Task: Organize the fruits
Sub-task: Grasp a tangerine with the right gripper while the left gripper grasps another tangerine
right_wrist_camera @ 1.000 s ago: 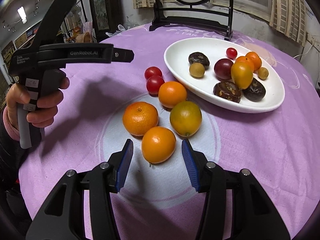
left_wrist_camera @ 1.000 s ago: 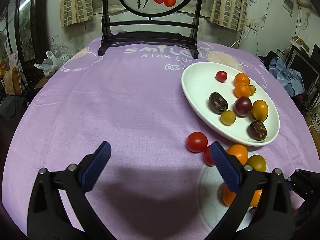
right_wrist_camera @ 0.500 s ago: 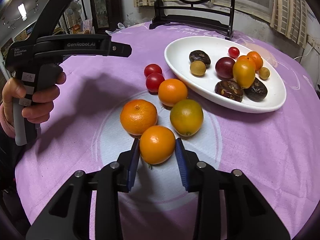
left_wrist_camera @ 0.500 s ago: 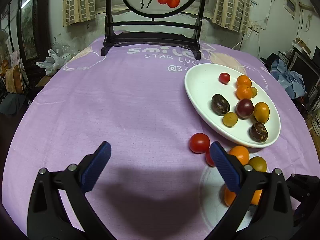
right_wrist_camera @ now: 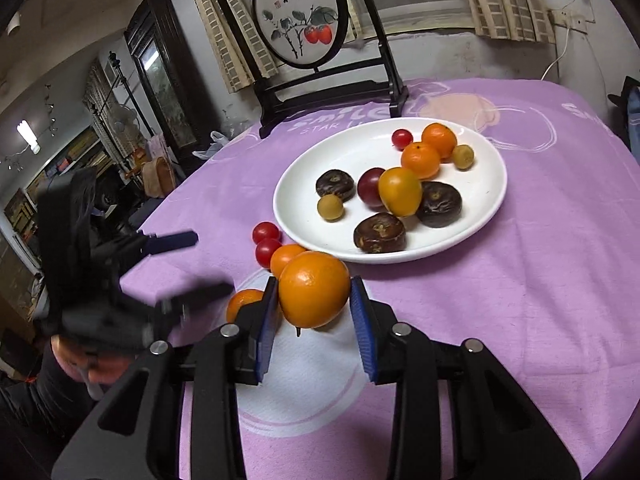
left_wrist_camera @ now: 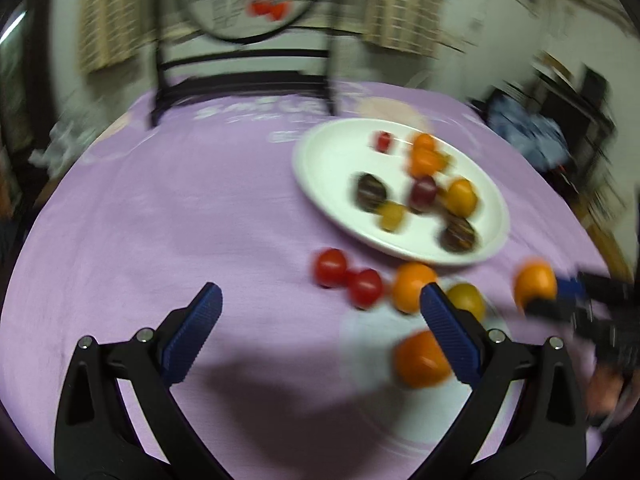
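- Plate (right_wrist_camera: 472, 236) is sitting on the bench (right_wrist_camera: 540, 300), fruits lying in it.
- Two tomatoes (right_wrist_camera: 266, 242) are lying just left of the plate.
- Screen stand (right_wrist_camera: 320, 80) is standing behind the plate.

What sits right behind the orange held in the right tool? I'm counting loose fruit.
Behind the held orange, another orange peeks out, with two cherry tomatoes beyond. The held fruit covers whatever else lies there.

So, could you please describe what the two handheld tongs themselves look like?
Both the left tongs and the right tongs have matte black plastic arms with silver pivot screws, ending in blue ribbed pads. The hand gripping the left one shows bare skin; no cables are visible.
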A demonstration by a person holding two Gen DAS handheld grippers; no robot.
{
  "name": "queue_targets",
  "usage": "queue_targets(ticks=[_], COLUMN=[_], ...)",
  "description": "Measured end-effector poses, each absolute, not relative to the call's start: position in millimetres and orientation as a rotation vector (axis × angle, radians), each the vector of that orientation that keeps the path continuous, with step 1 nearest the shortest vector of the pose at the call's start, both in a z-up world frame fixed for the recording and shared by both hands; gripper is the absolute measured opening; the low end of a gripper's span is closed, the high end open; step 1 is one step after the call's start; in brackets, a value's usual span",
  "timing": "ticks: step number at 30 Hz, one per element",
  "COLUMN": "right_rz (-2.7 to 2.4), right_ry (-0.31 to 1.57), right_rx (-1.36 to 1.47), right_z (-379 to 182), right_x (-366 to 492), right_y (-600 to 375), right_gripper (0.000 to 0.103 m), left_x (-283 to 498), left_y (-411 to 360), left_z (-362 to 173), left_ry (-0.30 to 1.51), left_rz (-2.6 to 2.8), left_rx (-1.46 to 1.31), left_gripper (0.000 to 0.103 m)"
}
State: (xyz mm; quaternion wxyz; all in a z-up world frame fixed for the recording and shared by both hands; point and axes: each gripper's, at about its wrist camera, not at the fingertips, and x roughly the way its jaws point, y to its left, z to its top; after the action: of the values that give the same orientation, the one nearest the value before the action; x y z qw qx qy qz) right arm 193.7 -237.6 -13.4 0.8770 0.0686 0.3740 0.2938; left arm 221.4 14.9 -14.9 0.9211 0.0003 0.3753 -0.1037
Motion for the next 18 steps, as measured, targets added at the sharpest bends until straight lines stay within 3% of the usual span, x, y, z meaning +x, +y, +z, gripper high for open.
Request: queue_targets(ticks=[9, 15, 18], right_rz=[0.615, 0.614, 0.611], right_ry=[0.778, 0.779, 0.78], right_rx=[0.133, 0.131, 0.129], right_z=[-11.9, -12.2, -12.1], right_x=[191.5, 190.9, 190.5], right_y=[-235.2, -234.8, -234.4], right_gripper=[0.036, 0.036, 0.036], left_x=[196.3, 198.2, 201.5], left_y=[-40.6, -45.4, -45.8], left_z=[-32.3, -43.6, -47.4], left_ry=[0.779, 0.829, 0.845], left_rz=[-0.399, -0.43, -0.433], left_rx=[0.212, 0.23, 0.228], left_gripper=[0.095, 0.075, 0.07])
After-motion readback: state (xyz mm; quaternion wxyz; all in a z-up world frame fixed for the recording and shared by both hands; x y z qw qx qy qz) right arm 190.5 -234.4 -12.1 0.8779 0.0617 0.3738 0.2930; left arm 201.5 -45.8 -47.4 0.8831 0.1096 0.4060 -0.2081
